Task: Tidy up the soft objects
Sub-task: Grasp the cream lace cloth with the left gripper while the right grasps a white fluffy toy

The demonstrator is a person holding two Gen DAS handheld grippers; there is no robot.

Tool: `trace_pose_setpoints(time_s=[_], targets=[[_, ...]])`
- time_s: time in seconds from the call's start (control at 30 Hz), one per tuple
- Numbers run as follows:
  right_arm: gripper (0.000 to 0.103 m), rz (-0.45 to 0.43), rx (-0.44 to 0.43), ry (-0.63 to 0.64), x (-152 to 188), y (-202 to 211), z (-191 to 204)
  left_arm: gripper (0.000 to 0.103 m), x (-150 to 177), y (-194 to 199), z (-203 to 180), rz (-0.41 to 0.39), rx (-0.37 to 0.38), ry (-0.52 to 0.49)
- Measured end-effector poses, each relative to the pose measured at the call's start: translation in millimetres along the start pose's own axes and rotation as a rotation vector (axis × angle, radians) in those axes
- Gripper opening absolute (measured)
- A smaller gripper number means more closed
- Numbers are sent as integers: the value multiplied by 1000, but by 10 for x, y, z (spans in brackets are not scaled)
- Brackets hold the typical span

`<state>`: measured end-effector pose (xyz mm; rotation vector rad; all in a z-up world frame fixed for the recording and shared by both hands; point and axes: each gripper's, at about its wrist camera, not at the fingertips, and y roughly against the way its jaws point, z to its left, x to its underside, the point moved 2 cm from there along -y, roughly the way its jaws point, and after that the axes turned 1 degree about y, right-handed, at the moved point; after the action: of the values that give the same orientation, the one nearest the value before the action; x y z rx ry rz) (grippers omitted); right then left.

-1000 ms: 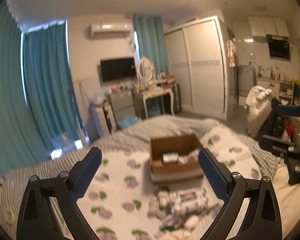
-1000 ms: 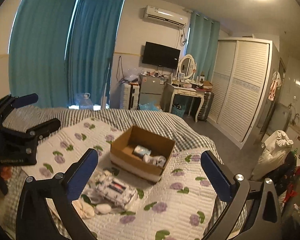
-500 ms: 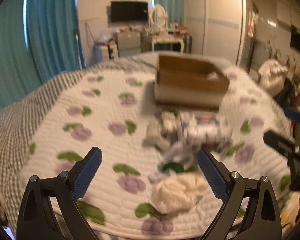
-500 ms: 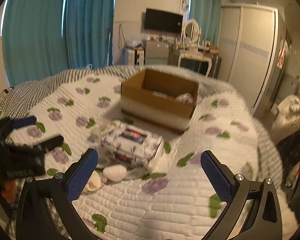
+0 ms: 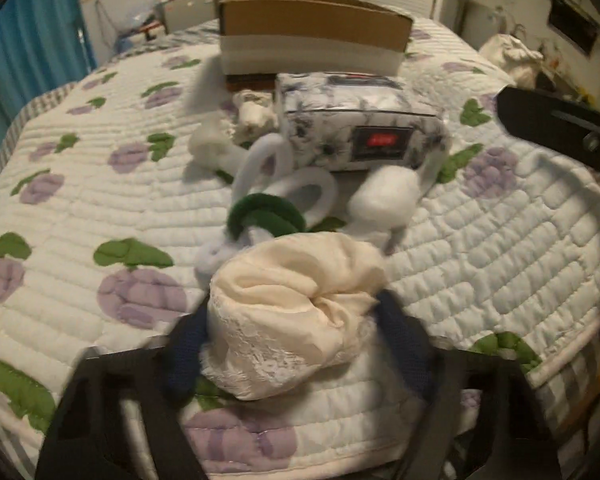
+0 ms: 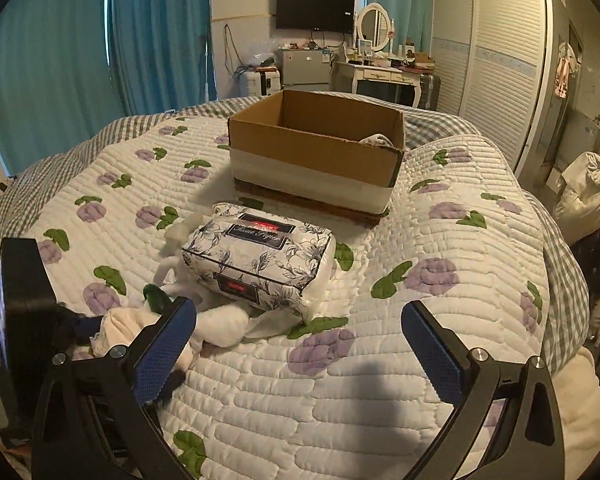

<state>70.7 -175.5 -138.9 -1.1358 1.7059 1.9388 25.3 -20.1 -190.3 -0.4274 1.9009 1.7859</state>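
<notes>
A white quilted bedspread printed with purple fruit and green leaves (image 6: 440,208) covers the bed, and on it, toward the far side, stands an open brown cardboard box with a white band round its base (image 6: 316,148), with some pale cloth already showing in 1 corner. Just in front of the box lies a soft pack of tissue paper in a blue-and-white floral wrapper (image 6: 260,260). Nearer still lies a small heap of white soft pieces with a dark green fabric ring (image 5: 266,214) among them.

The step in hand looks like the 1st grab of a pick-and-box cycle. The left gripper (image 5: 296,344) is closing its jaws around a cream rolled bundle of lace-edged cloth (image 5: 296,312) at the near edge of the heap, the 2 blue pads against its sides. The right gripper (image 6: 296,352) hangs over bare quilt, jaws wide apart and empty.

Next, the bundle probably needs a firm squeeze, a lift, then a carry over the tissue pack into the box.
</notes>
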Motion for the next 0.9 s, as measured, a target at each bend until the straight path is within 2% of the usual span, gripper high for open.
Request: trace_pose_setpoints(time_s=[0.03,0.1,0.17,0.33,0.47,0.57,0.67,0.73,0.83,0.9], targets=[[103,6,-1,5,10,-12,22,57,1,16,14,-1,4,6],[103,16,-10,10,27,-37,60,34,-5,82,86,-9,14,35],[103,23,-17,23,39,-54,112,34,-21,200,180,-35,22,70],[103,59,-36,57,71,-185,274,34,-138,566,338,-142,-23,90],[101,139,-61,81,117,-436,442,34,-267,671,425,-202,-42,69],[95,172,-71,116,133,-592,583,34,-360,599,506,-206,-48,68],[77,210,-63,111,150,-777,620,34,-398,523,560,-195,-34,78],[50,251,-46,102,188,-895,600,34,-405,477,552,-191,-35,73],[41,240,-50,91,194,-868,576,34,-408,456,548,-186,-23,77],[41,216,-58,81,185,-787,550,34,-409,484,521,-194,-22,70]])
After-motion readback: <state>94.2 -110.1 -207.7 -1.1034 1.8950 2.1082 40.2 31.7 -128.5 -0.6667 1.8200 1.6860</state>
